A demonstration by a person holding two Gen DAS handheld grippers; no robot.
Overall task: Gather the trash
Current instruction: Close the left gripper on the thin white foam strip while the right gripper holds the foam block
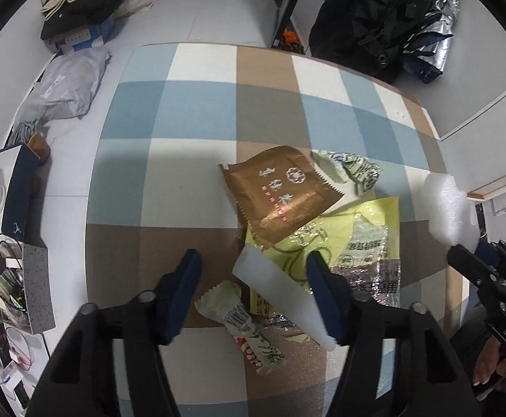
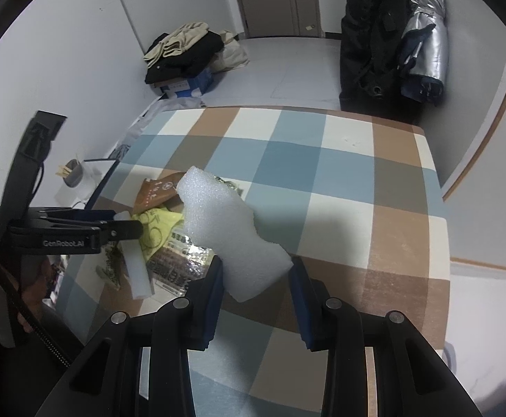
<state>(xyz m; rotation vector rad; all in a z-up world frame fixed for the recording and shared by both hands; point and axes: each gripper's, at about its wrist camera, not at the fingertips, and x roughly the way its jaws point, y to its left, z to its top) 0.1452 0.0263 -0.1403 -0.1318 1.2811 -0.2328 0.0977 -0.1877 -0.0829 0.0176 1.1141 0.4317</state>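
White foam strip point(image 1: 280, 295) between left tool point(image 1: 253, 271) pads — touching right pad.

Both tilt steeply downward: left hand-held gripper point(image 1: 254, 267) half-spread, right hand-held gripper point(image 2: 256, 271) clamped.

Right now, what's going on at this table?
A person is clearing litter off a checked tablecloth with two handheld grippers. The right gripper is clamped on a chunky white foam piece, lifted above the cloth. The left gripper sits low over the pile, its jaws astride a white foam bar; one pad touches the bar, the other is clear of it. A brown foil sachet, a yellow-green plastic wrapper and a small pale snack wrapper lie on the cloth.
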